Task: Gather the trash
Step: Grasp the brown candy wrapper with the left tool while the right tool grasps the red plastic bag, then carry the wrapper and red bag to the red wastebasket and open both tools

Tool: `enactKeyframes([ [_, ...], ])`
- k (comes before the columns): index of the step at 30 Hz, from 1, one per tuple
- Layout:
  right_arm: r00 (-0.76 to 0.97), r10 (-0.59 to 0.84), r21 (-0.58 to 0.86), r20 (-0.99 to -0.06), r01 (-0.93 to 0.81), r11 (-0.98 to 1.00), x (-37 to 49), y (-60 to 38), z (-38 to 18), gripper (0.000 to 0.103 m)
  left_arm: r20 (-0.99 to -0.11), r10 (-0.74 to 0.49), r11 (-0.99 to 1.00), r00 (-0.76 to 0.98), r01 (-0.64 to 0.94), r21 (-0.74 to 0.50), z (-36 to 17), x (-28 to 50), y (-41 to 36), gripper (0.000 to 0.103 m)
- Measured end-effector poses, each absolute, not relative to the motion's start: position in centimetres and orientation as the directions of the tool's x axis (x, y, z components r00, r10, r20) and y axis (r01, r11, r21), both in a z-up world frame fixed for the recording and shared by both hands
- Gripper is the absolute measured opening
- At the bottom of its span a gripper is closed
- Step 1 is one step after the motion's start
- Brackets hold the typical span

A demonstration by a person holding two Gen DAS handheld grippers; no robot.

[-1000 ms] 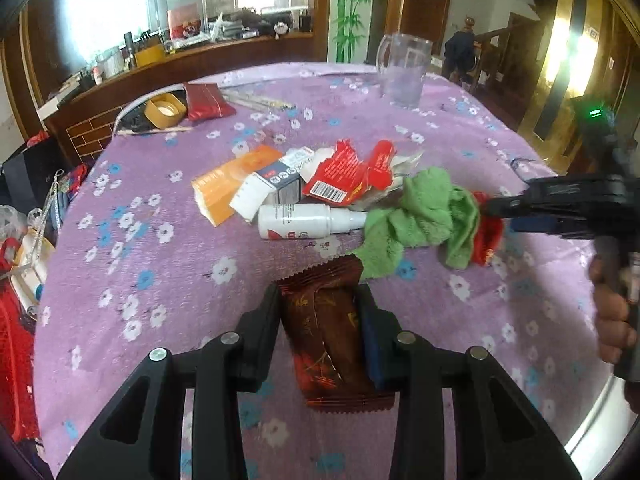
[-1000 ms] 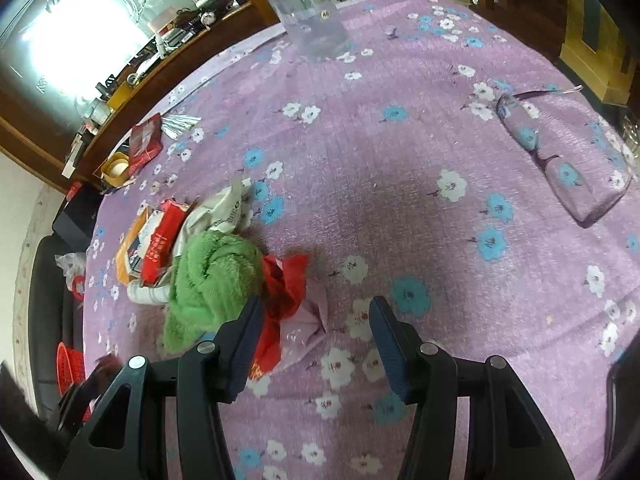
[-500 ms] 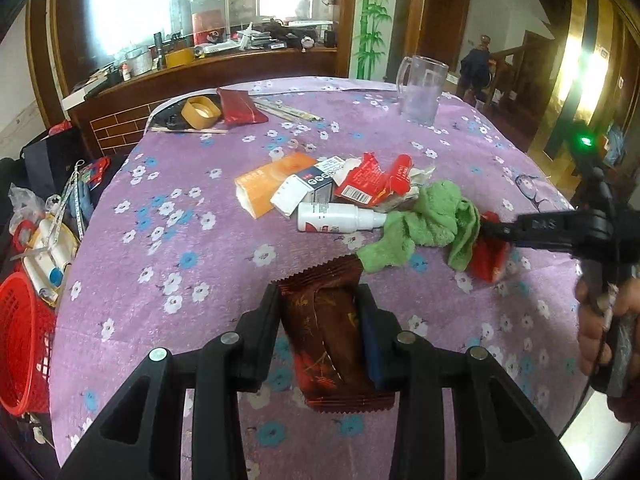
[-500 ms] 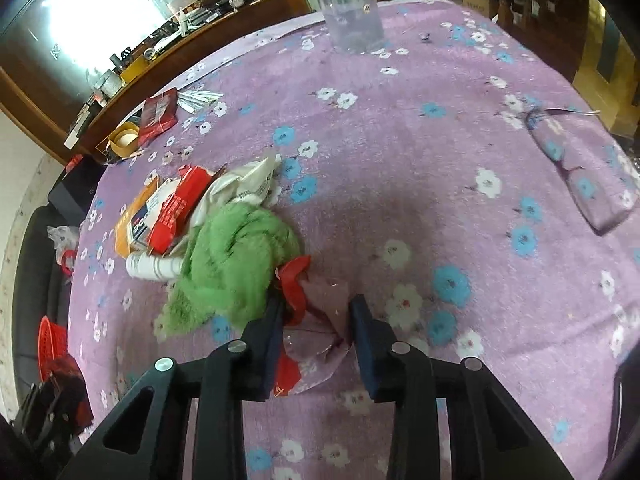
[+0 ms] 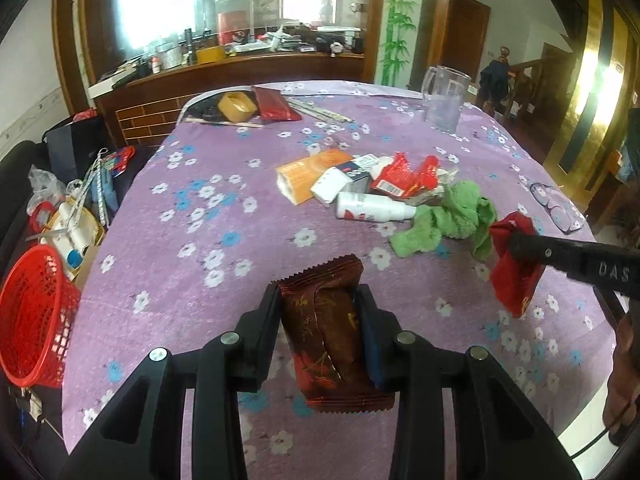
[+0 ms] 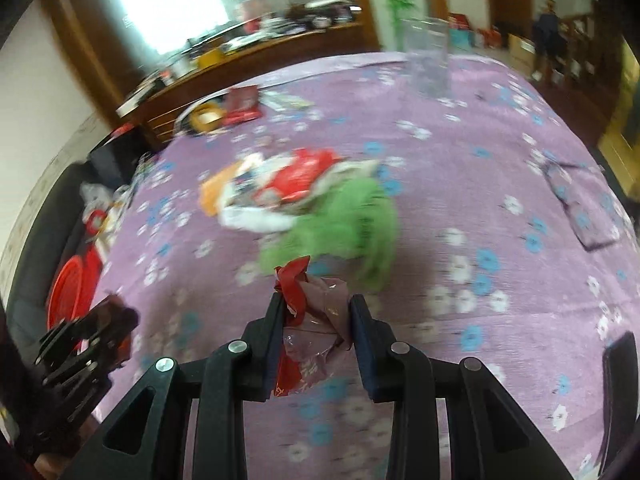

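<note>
Here the left gripper [image 5: 320, 312] holds one brown wrapper [image 5: 334, 336], and the right gripper [image 6: 316, 320] holds one red wrapper [image 6: 308, 312]. One red basket [image 5: 34, 316] stands far left.

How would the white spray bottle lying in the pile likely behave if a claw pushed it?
The white spray bottle lies on its side and looks round, so it would probably roll on the purple tablecloth. It seems rigid plastic, likely light. The green cloth beside its nozzle end may check a roll that way.
</note>
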State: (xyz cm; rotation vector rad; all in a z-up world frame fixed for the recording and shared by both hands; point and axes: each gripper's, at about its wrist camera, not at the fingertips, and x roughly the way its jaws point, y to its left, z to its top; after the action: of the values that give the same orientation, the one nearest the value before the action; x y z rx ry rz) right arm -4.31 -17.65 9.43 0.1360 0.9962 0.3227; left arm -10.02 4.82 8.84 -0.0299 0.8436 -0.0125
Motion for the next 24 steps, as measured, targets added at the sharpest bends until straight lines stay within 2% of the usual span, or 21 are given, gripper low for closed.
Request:
enactKeyframes([
  [24,0.389,0.485,0.247,-0.783,-0.521,0.817,-6.8,-2.5,10.7,0.035,-0.703,0.199,0.964,0.682,-0.266,0.015,11.1,-15.9,14.6,0.036],
])
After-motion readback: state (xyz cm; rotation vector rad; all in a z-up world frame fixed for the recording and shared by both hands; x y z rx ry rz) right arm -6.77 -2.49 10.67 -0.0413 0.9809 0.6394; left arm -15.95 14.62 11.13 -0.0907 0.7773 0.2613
